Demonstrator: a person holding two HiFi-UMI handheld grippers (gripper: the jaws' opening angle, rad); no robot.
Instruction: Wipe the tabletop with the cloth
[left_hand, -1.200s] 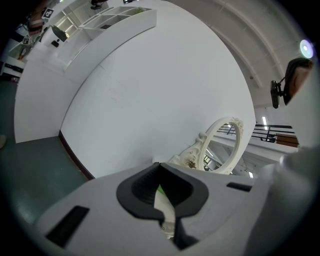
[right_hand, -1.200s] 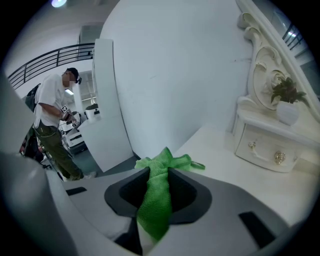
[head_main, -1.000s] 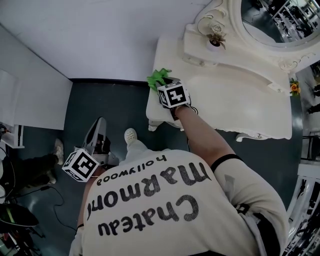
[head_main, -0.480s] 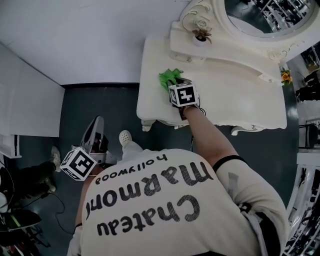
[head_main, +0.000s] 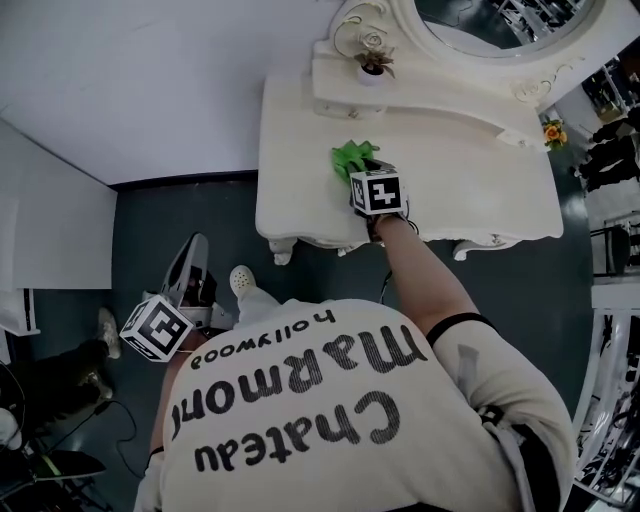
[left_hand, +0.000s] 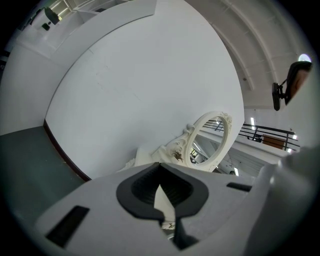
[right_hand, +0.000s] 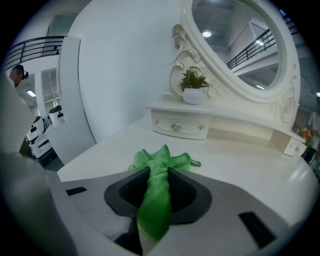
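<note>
The right gripper (head_main: 358, 172) reached over the white counter (head_main: 298, 190), in front of the oval mirror (head_main: 500, 20) and toward its left side. Its jaws were clamped on the green cloth (head_main: 350, 156), and a bunched strip of the fabric ran up between the pads. The loose end of the cloth fanned out on the counter just ahead of the jaws, short of the little drawer shelf (right_hand: 182, 125) under the mirror. A small potted plant (head_main: 372, 62) stood on that shelf at the mirror's left foot. The left gripper (head_main: 196, 248) hung well away from the mirror, off the counter and over the dark floor (head_main: 170, 215). Its jaws were drawn together to a thin sliver with nothing between them.
</note>
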